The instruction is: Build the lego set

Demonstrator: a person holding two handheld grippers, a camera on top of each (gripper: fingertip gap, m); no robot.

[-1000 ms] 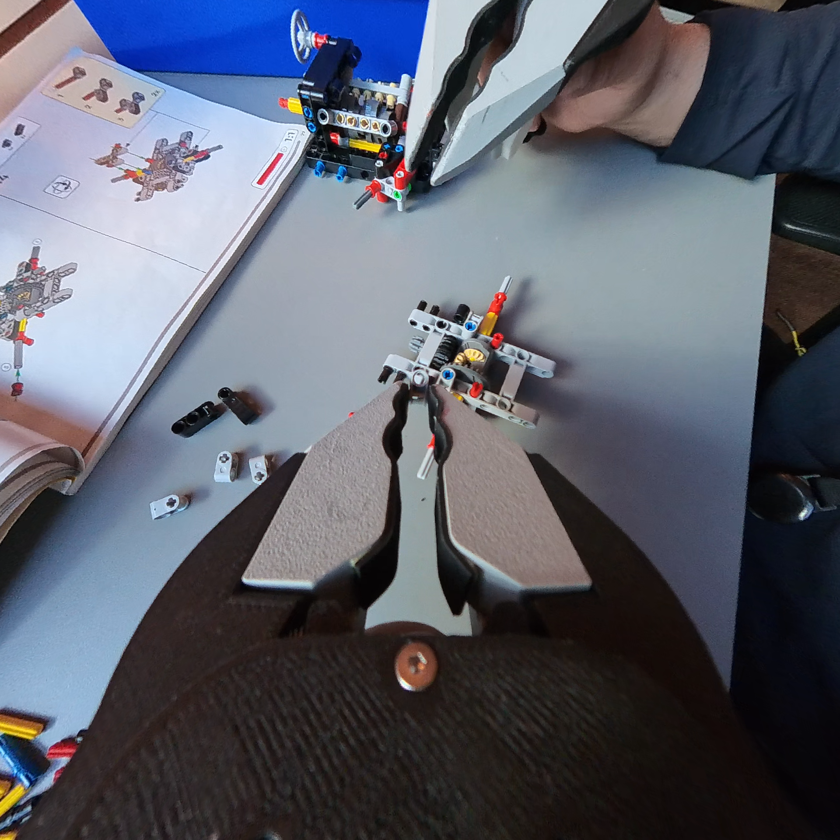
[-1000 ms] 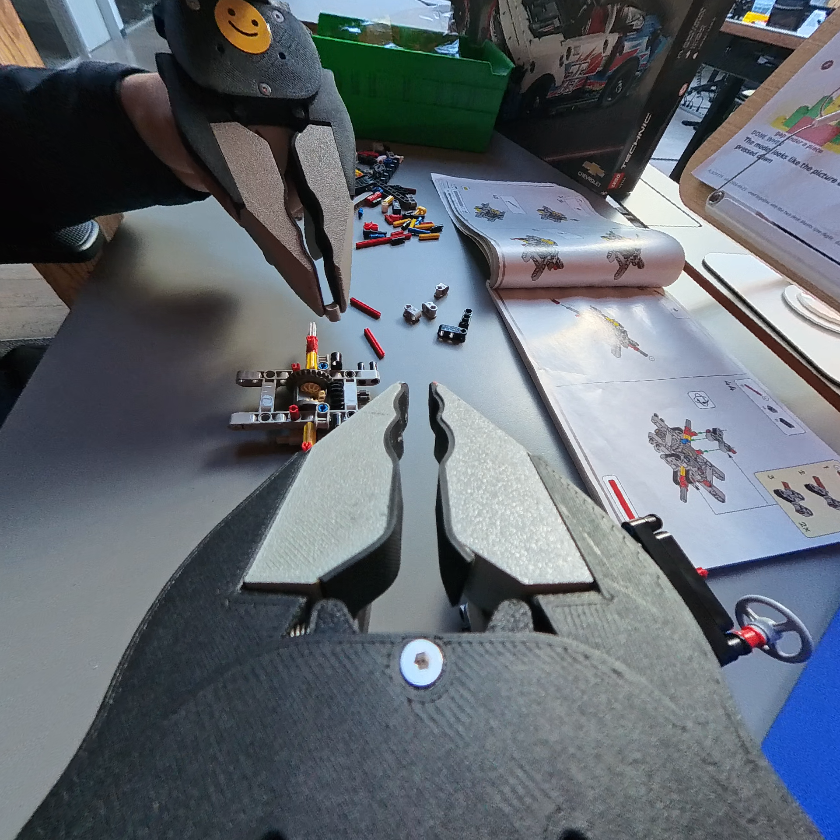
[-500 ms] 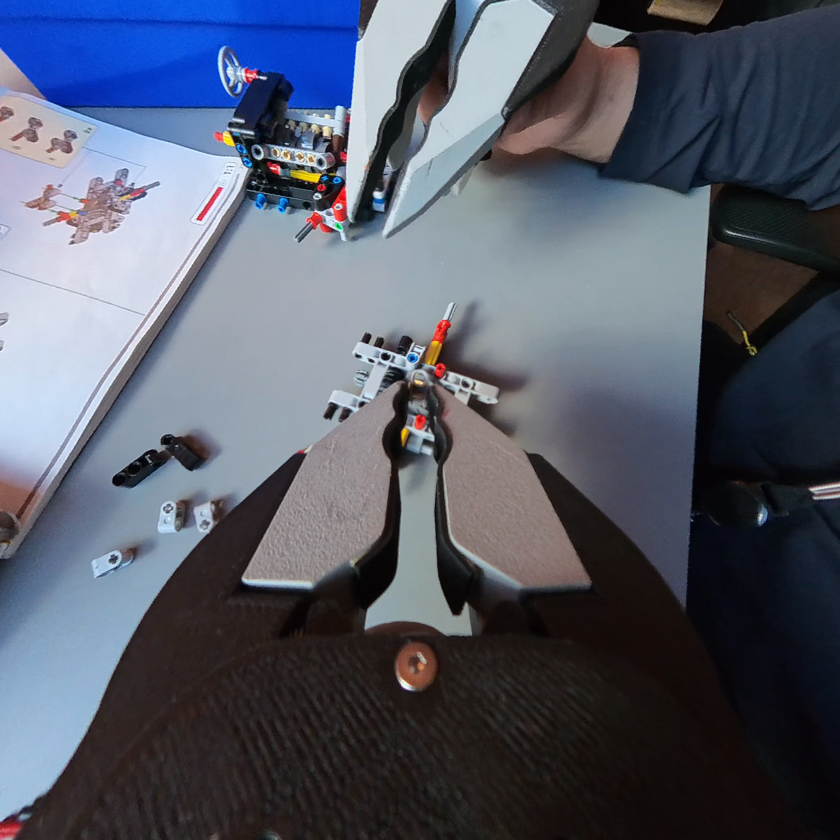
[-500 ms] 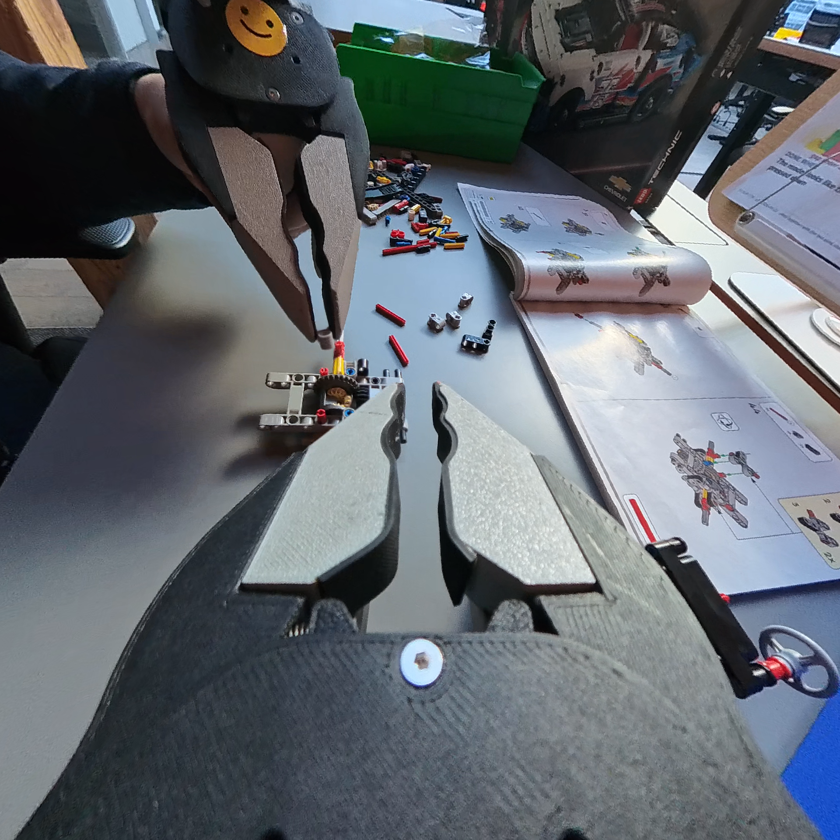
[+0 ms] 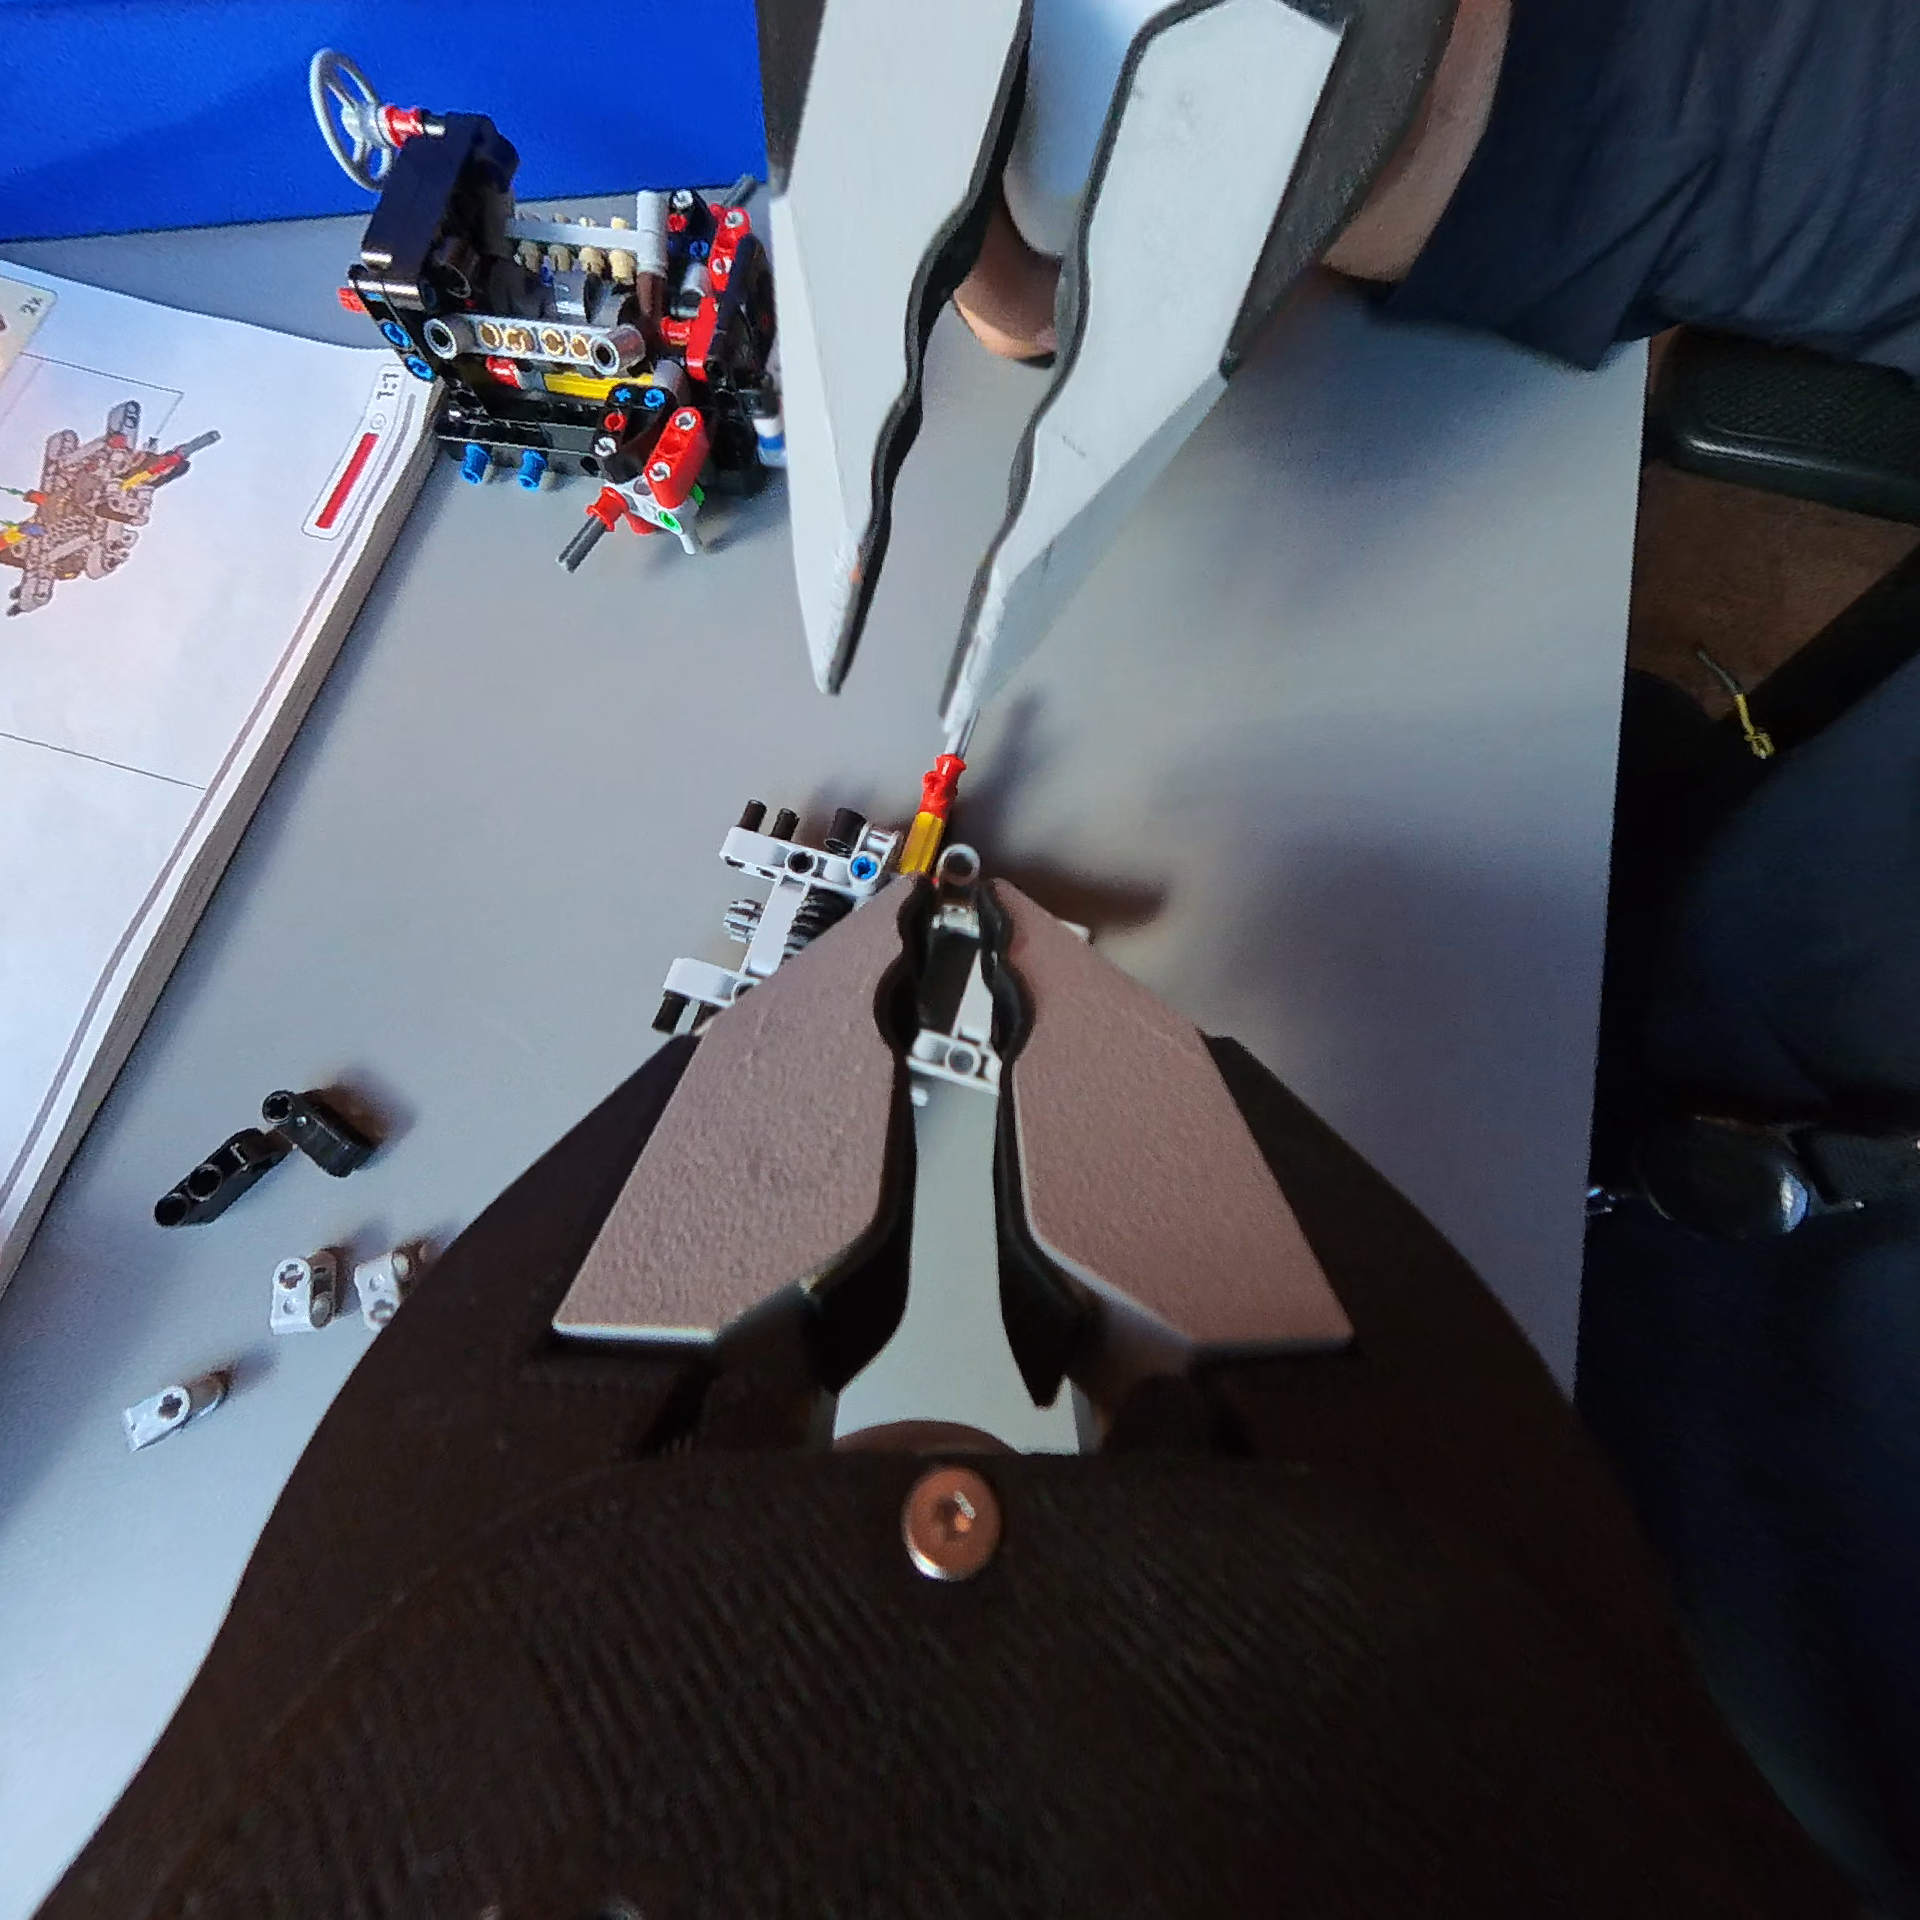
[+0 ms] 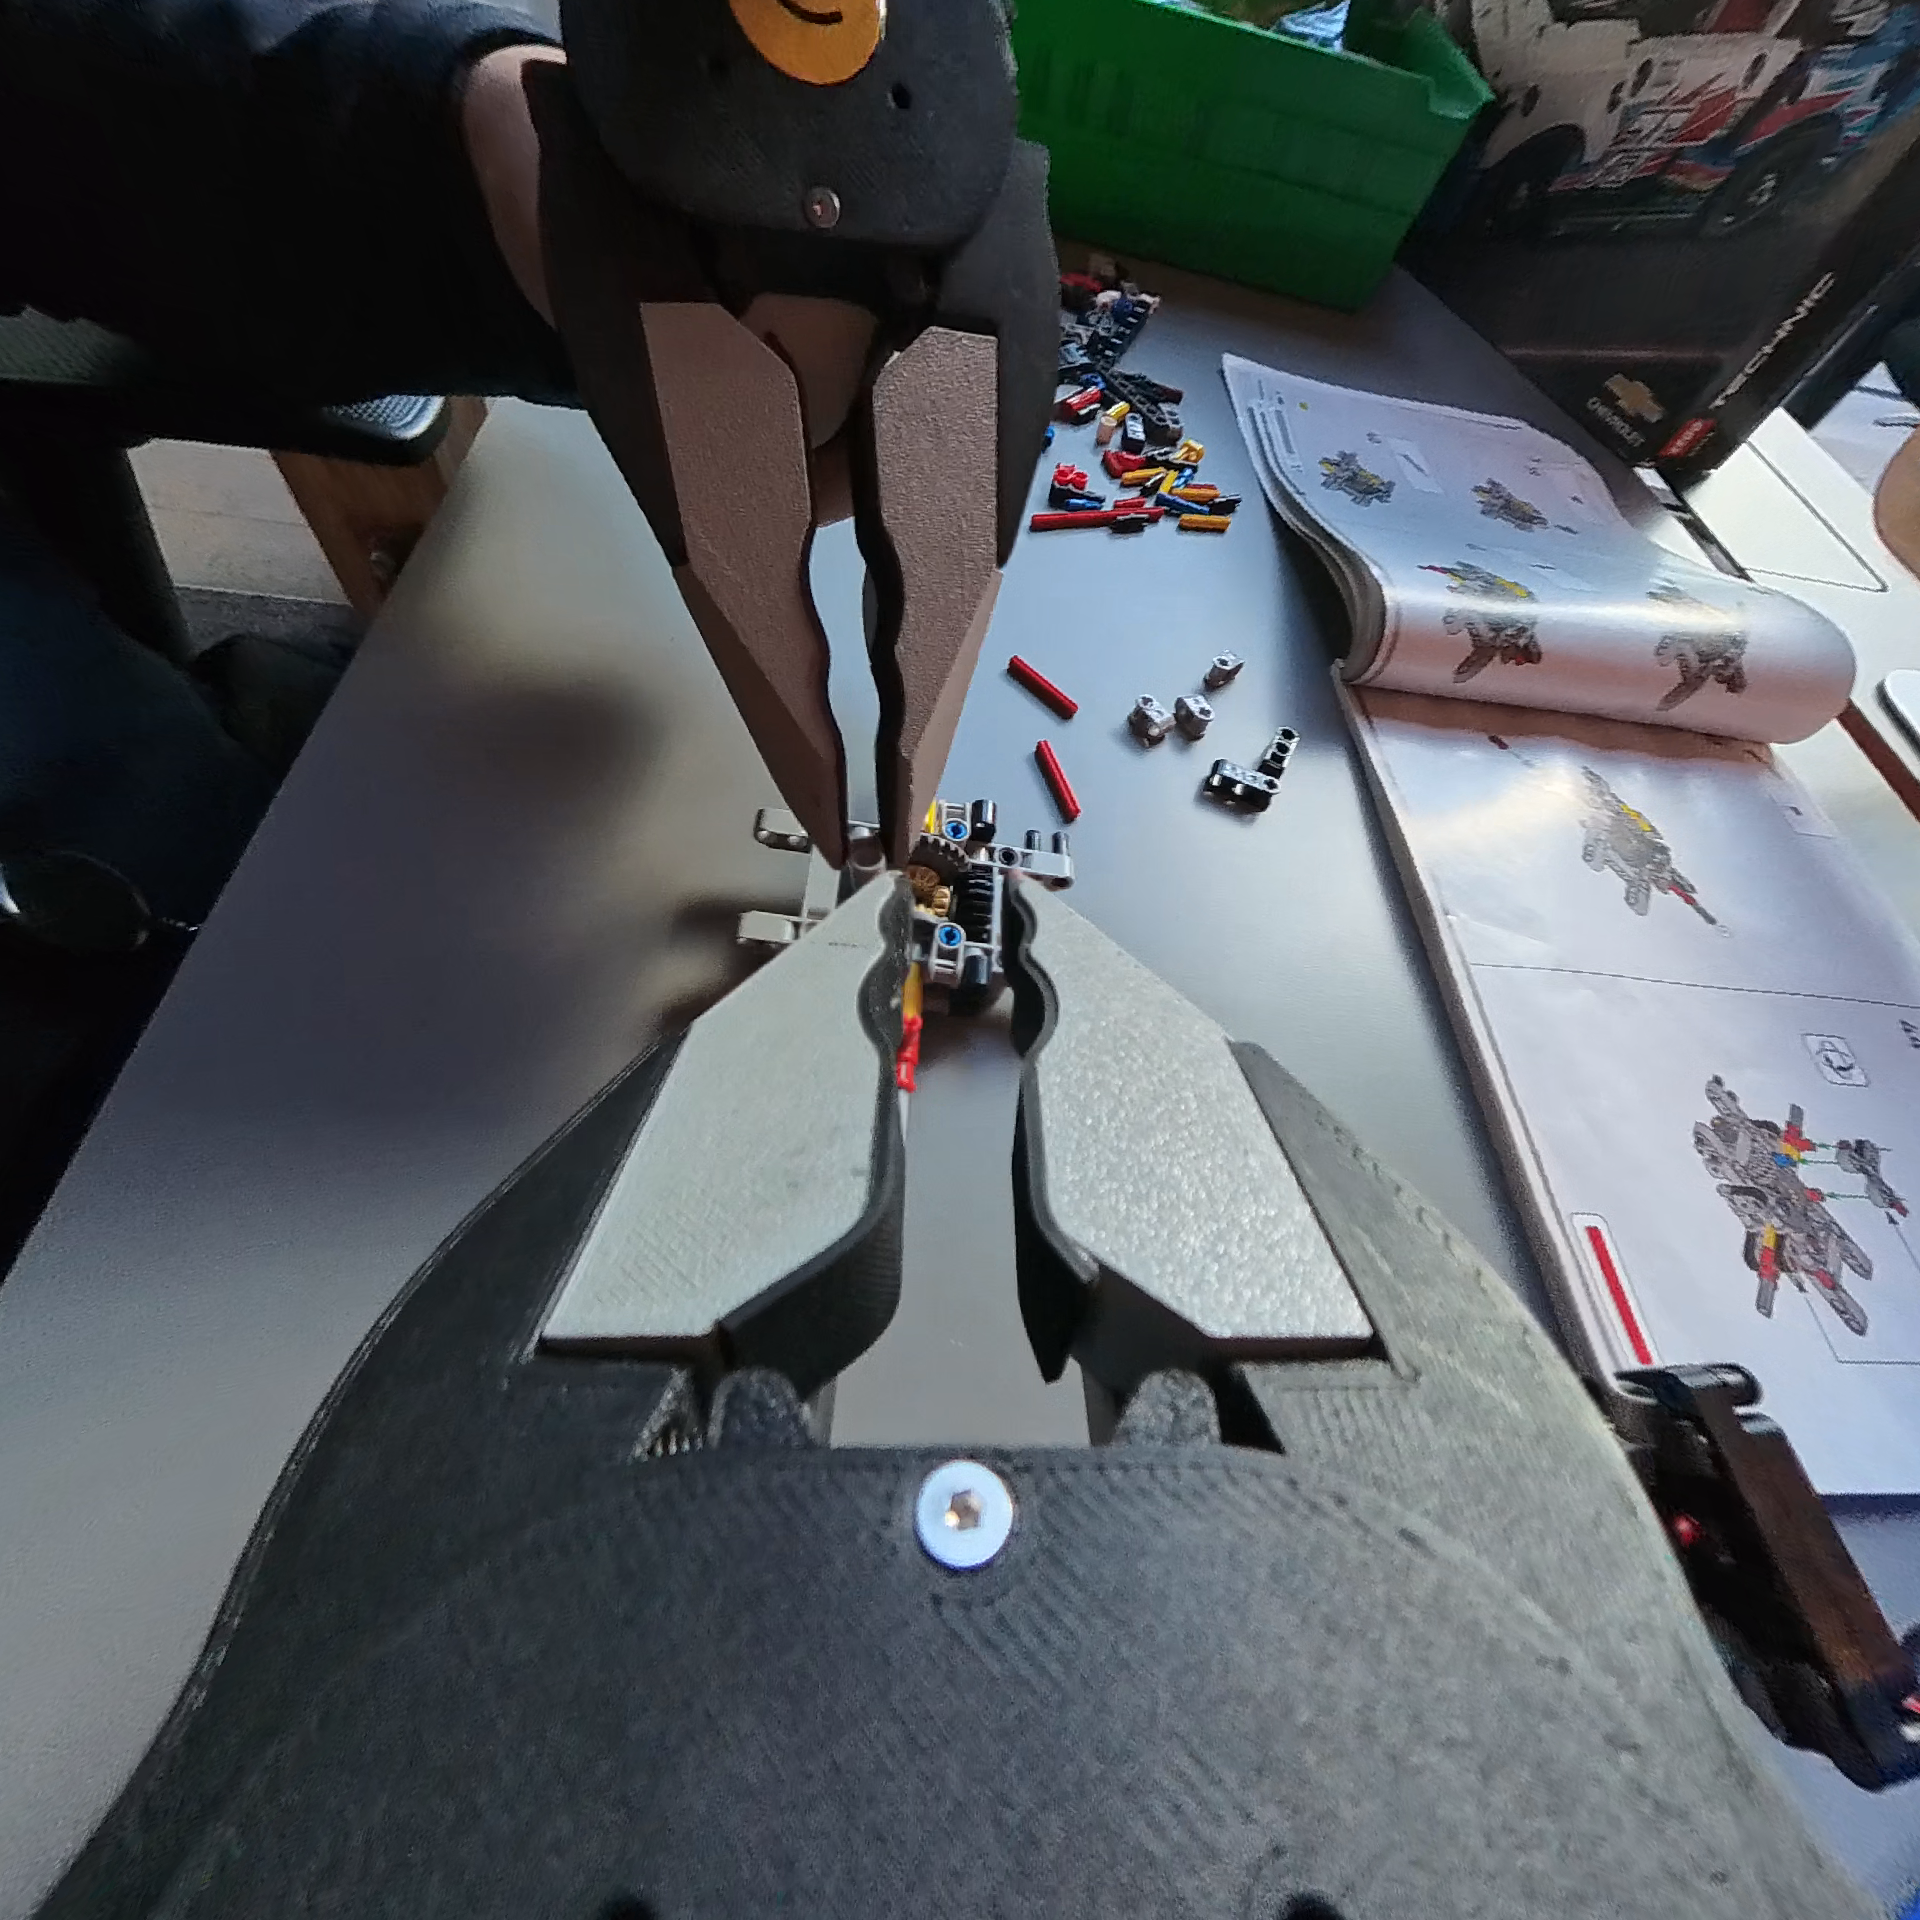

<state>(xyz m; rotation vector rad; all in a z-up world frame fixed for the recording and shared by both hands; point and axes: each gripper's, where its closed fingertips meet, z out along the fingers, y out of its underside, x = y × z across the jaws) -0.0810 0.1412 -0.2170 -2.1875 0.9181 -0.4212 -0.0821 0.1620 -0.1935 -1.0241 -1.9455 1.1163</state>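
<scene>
Where tools (image 5: 954, 883) converge: gear assembly (image 6: 951, 904).

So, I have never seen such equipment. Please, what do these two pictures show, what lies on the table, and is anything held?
There is no robot here. A person holds a two-finger gripper in each hand, and each has a camera looking along its fingers. One picture comes from the left gripper, the other from the right gripper; each also shows the other gripper opposite.

On the grey table lie a small gear assembly, an open instruction booklet, a larger black model, loose black connectors and two red axles.

The left gripper pinches a small grey connector. The right gripper is open, holding nothing.
</scene>
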